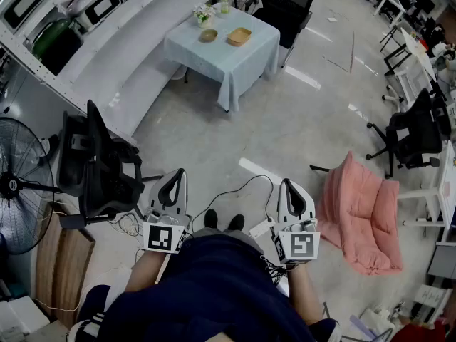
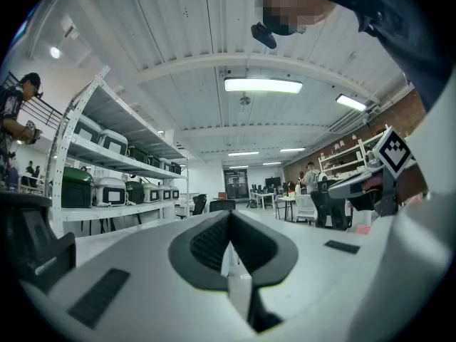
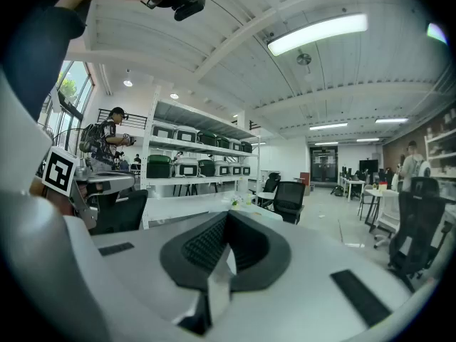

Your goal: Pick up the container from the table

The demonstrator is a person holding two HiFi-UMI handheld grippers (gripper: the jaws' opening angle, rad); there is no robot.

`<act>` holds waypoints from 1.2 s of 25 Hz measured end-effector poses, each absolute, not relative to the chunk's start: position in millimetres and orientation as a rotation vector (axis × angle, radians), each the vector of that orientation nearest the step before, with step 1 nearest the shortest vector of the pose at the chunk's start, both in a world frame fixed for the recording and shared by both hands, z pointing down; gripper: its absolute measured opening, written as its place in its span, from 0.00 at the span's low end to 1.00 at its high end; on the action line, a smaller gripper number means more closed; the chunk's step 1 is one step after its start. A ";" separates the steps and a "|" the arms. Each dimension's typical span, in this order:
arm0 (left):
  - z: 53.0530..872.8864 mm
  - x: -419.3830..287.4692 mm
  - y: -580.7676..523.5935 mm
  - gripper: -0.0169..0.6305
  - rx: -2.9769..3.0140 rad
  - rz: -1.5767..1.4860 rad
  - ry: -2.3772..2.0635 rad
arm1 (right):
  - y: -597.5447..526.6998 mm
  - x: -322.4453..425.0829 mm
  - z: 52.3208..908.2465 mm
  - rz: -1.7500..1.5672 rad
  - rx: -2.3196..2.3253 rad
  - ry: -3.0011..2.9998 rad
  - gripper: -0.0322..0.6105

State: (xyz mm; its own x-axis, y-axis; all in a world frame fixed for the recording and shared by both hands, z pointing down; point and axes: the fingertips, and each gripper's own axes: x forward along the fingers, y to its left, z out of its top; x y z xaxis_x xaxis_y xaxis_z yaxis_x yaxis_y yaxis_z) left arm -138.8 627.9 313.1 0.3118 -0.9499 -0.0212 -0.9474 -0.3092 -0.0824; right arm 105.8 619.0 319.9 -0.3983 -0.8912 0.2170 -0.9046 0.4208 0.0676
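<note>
At our waist, we hold the left gripper (image 1: pixel 177 179) and the right gripper (image 1: pixel 288 185) side by side. One sits on either side of our shoes (image 1: pixel 224 221), and both are aimed forward across the floor (image 1: pixel 285 120) toward the table (image 1: pixel 206 54). Our forearms run back under the marker cubes, whose square patterns face up at the head camera. From its own view, the left gripper (image 2: pixel 229 216) has its jaws pressed together with nothing between them. The right gripper (image 3: pixel 228 216) is likewise closed and empty. A thin cable (image 1: pixel 235 187) loops over the floor between the two. The container (image 1: pixel 239 36), tan and shallow, sits on the pale blue cloth well ahead of both grippers, near the table's far right corner. A smaller bowl (image 1: pixel 208 35) is beside it on the left, with flowers (image 1: pixel 203 13) behind. A black chair (image 1: pixel 288 2) stands at the far side of the table. Nearer us on the left is another black chair (image 1: pixel 100 166), with a fan (image 1: pixel 18 184) beyond it. A pink cushion (image 1: pixel 360 212) lies on the floor to our right. White shelves (image 1: pixel 43 6) holding green and white cases run along the left wall, and the right gripper view shows a person (image 3: pixel 110 141) standing beside them.
</note>
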 end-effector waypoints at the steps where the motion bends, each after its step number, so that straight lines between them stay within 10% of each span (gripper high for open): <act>1: 313.7 -138.2 627.4 0.03 -2.478 -0.047 1.799 | 618.4 106.8 320.4 0.091 1.582 -2.457 0.04; 30: 319.8 -138.3 617.5 0.04 -2.495 -0.041 1.825 | 614.5 114.9 321.4 0.105 1.618 -2.467 0.05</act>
State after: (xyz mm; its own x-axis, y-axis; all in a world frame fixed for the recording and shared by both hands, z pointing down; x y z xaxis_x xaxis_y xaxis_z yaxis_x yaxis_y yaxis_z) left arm -138.3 617.5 319.8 0.3029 -0.9530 -0.0081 -0.9517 -0.3020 -0.0563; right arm 114.9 614.5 321.4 -0.3864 -0.9013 0.1958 -0.9147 0.4018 0.0446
